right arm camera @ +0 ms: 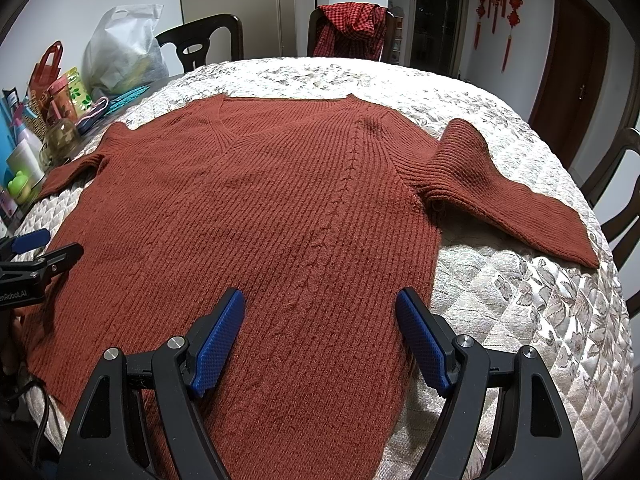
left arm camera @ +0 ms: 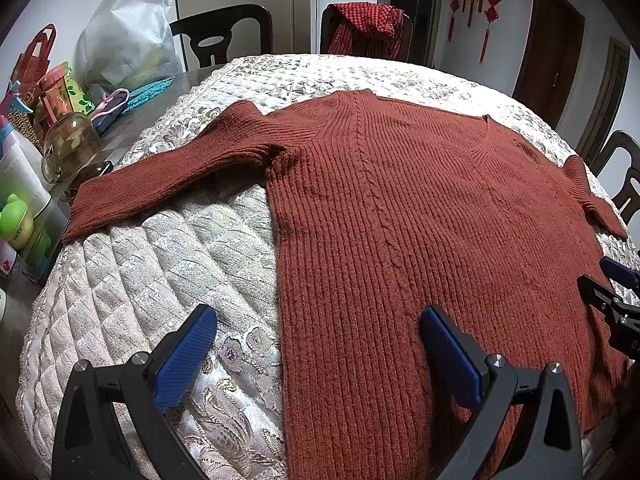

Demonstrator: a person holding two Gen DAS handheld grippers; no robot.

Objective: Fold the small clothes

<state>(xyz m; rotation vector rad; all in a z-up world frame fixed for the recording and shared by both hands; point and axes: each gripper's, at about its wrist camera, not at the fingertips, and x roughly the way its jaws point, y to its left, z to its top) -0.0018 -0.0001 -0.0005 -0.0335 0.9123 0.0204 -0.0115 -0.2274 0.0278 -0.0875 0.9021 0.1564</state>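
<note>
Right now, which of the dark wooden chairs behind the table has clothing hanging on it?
The middle chair at the far side, draped with a red checked garment. The chair to its left has a bare backrest.

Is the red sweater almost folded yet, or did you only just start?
Only just starting. Done: the sweater lies spread flat on the quilted cover, both sleeves out to the sides. In hand: nothing; the left gripper and right gripper are open above its bottom part, holding no cloth. Left: every fold, both sleeves and the body.
</note>
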